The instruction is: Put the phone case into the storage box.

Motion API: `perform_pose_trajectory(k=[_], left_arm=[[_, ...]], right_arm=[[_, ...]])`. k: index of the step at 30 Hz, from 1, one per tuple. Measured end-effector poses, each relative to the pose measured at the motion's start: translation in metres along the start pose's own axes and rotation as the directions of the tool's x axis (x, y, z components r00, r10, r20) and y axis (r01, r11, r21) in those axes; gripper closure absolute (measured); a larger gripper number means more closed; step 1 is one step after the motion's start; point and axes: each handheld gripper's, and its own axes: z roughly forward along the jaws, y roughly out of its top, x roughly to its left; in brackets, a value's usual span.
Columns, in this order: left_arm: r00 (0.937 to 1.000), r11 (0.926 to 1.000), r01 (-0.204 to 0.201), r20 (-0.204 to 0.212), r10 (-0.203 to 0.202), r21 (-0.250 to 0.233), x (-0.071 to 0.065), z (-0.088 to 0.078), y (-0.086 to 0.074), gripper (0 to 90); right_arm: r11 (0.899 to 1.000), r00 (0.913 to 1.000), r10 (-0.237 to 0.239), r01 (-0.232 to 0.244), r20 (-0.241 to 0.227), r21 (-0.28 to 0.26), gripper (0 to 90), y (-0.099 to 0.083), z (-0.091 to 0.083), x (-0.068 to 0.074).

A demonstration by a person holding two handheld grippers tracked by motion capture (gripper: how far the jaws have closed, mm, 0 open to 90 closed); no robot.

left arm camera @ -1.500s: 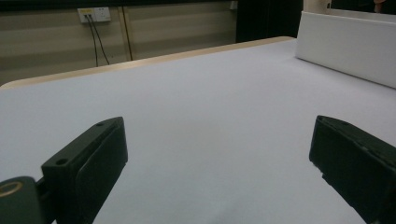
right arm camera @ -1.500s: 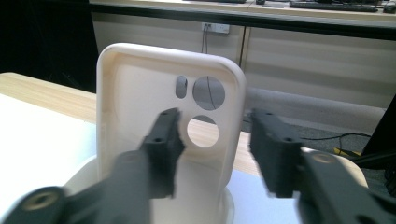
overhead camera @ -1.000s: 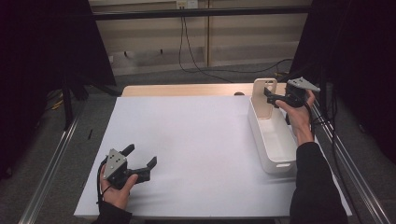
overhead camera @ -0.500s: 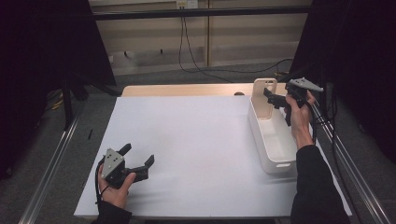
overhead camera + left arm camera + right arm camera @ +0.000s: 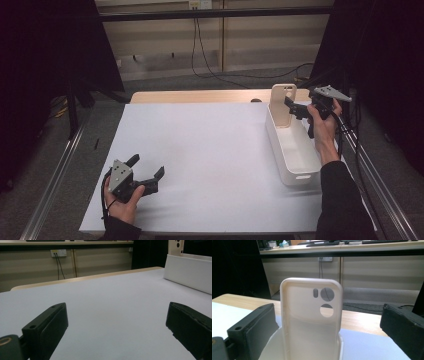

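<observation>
1. The phone case [image 5: 283, 104], cream-coloured, stood upright at the far end of the white bin [image 5: 300, 172], at about two o'clock on the table [image 5: 210, 150] in the high view.
2. In the right gripper view the phone case [image 5: 312, 322] faced the camera with its hollow side, its three camera cut-outs near the top, rising from the bin's [image 5: 272, 346] end.
3. The right gripper [image 5: 295, 107] was held just beside the case at its three o'clock side, its jaws apart and pointing toward nine o'clock; in the right gripper view [image 5: 327, 327] the case stood between the two jaws, but whether they touched it could not be told.
4. The left gripper [image 5: 147, 170] rested low at about seven o'clock on the table, well apart from the bin, its jaws spread wide on nothing.
5. In the left gripper view [image 5: 117, 322] bare white tabletop [image 5: 107, 300] lay between the jaws, with the bin's wall [image 5: 190, 272] at two o'clock and the case [image 5: 176, 247] above it.
</observation>
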Motion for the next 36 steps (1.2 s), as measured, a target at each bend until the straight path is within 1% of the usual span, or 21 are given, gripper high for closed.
perform_pose_trajectory(k=[4,6,9,12,15,17,18,20,22,24,26,27,30,32,33,35,36], left_arm=[[0.9999,1.0000,-0.008,0.006,0.008,0.001,-0.001,0.001,0.000,4.0],[0.9999,0.9999,-0.011,0.005,0.011,-0.001,-0.001,0.000,0.001,4.0],[1.0000,1.0000,-0.006,0.004,0.006,-0.002,0.000,0.000,0.000,4.0],[0.9999,0.9999,-0.012,0.005,0.012,-0.002,-0.001,-0.001,0.000,4.0],[1.0000,0.9999,-0.010,-0.001,0.010,-0.009,-0.001,-0.002,0.001,4.0],[0.9999,0.9999,-0.012,0.000,0.012,-0.005,-0.001,-0.002,0.000,4.0],[1.0000,0.9999,-0.009,0.001,0.009,-0.006,-0.001,-0.002,0.000,4.0],[0.9999,0.9999,-0.012,0.000,0.012,-0.010,-0.001,-0.002,0.000,4.0],[0.9999,0.9999,-0.013,-0.001,0.013,-0.009,-0.001,-0.003,0.000,4.0],[1.0000,0.9999,-0.006,-0.007,0.006,-0.010,-0.001,-0.003,0.000,4.0],[0.9999,0.9999,-0.009,-0.006,0.009,-0.012,0.000,-0.003,0.001,3.7],[0.9999,0.9999,-0.012,-0.005,0.012,-0.010,0.000,-0.003,0.001,3.7],[0.9999,0.9998,-0.012,-0.005,0.012,-0.015,-0.001,-0.004,0.001,3.7],[0.9999,0.9998,-0.010,-0.004,0.010,-0.017,-0.001,-0.004,0.001,3.8],[0.9999,0.9998,-0.011,-0.003,0.011,-0.017,-0.001,-0.004,0.001,3.8],[0.9999,0.9998,-0.011,-0.002,0.011,-0.017,-0.001,-0.003,0.001,3.7],[0.9999,0.9998,-0.011,-0.001,0.011,-0.017,-0.001,-0.003,0.001,3.7]], right_arm=[[1.000,1.0000,0.008,-0.008,-0.002,-0.006,0.0,0.002,-0.007,0.000],[1.000,1.0000,0.004,-0.004,0.000,-0.015,0.0,0.003,-0.011,-0.001],[1.000,1.0000,-0.007,0.007,0.001,-0.013,0.0,0.003,-0.015,-0.001],[1.000,0.9998,-0.018,0.017,-0.011,-0.018,0.0,0.002,-0.019,0.000],[0.999,0.9998,-0.015,0.014,-0.011,-0.032,0.0,0.002,-0.023,0.000],[0.999,0.9997,-0.002,0.001,-0.025,-0.046,0.0,0.002,-0.026,0.001],[0.999,0.9996,-0.003,0.002,-0.027,-0.045,0.0,0.001,-0.027,0.002],[0.999,0.9994,-0.022,0.021,-0.028,-0.041,0.0,0.000,-0.028,0.004],[0.999,0.9993,-0.022,0.021,-0.031,-0.044,0.0,0.000,-0.030,0.006],[0.999,0.9993,-0.026,0.025,-0.028,-0.047,0.0,-0.001,-0.032,0.007],[0.998,0.9989,-0.028,0.026,-0.036,-0.052,0.0,-0.002,-0.034,0.009],[0.998,0.9989,-0.035,0.033,-0.033,-0.048,0.0,-0.002,-0.035,0.010],[0.998,0.9990,-0.030,0.028,-0.035,-0.058,0.0,-0.003,-0.039,0.013],[0.997,0.9991,-0.034,0.032,-0.024,-0.064,0.0,-0.003,-0.041,0.015],[0.997,0.9988,-0.039,0.037,-0.029,-0.065,0.0,-0.003,-0.043,0.015],[0.998,0.9989,-0.036,0.035,-0.030,-0.057,0.0,-0.002,-0.046,0.016],[0.998,0.9990,-0.037,0.036,-0.023,-0.055,0.0,-0.001,-0.047,0.016]])
